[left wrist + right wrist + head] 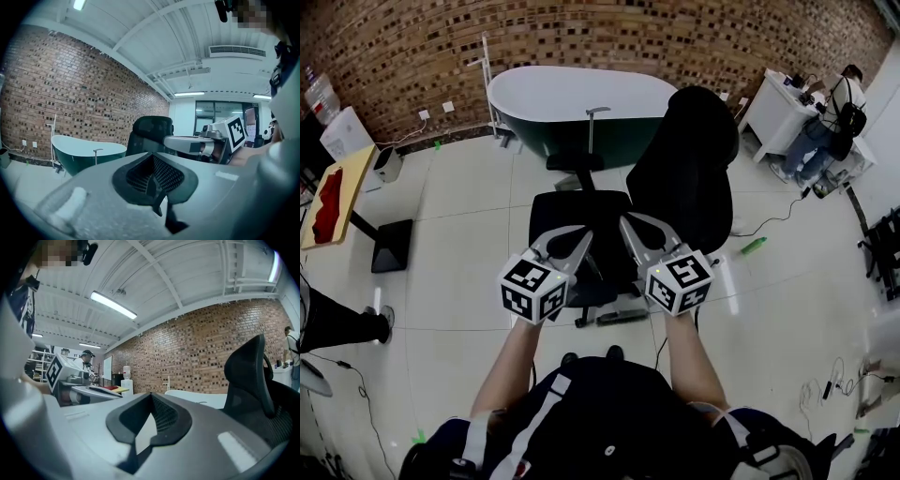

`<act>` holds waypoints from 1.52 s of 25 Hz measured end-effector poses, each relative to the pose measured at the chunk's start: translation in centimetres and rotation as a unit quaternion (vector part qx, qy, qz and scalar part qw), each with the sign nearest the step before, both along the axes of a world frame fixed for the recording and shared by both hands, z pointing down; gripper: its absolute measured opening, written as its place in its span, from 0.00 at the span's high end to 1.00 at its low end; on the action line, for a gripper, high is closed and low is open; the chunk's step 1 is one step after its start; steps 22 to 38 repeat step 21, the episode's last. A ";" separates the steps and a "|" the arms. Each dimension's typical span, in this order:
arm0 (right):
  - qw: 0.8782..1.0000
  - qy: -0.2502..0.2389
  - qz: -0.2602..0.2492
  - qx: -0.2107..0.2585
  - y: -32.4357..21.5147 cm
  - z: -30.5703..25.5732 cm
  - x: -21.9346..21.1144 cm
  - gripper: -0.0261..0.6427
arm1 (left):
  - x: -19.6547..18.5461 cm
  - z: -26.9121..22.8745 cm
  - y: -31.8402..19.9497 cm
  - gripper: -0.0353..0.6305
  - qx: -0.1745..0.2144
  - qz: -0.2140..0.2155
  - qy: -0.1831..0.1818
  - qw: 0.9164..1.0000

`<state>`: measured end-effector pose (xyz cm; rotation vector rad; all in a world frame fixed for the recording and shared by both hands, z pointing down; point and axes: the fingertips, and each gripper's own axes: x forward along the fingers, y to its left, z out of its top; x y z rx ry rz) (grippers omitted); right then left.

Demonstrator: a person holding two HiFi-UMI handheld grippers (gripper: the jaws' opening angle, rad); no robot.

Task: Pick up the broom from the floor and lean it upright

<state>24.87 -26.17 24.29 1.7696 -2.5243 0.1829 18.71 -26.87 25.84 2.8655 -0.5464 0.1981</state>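
1. The left hand-held gripper (153,156) is seen with its jaws pressed together; nothing is held.
2. The right hand-held gripper (151,396) is likewise closed and empty.
3. Both are held side by side, a black office chair (684,178) just ahead, a bathtub (581,98) beyond.
4. The broom is not made out in any view.
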 end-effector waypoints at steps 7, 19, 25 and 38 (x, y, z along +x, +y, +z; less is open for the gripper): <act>1.000 -0.001 0.006 0.000 0.4 -0.2 0.0 0.96 | 0.4 0.2 0.4 0.94 -0.005 0.006 0.001 1.000; 1.000 -0.003 0.010 -0.003 1.2 0.0 0.3 0.96 | 1.3 0.1 1.3 0.94 -0.003 0.022 0.004 1.000; 1.000 -0.004 0.011 -0.003 1.2 0.2 0.3 0.96 | 1.4 0.2 1.4 0.94 -0.003 0.023 0.005 1.000; 1.000 -0.004 0.011 -0.003 1.2 0.2 0.3 0.96 | 1.4 0.2 1.4 0.94 -0.003 0.023 0.005 1.000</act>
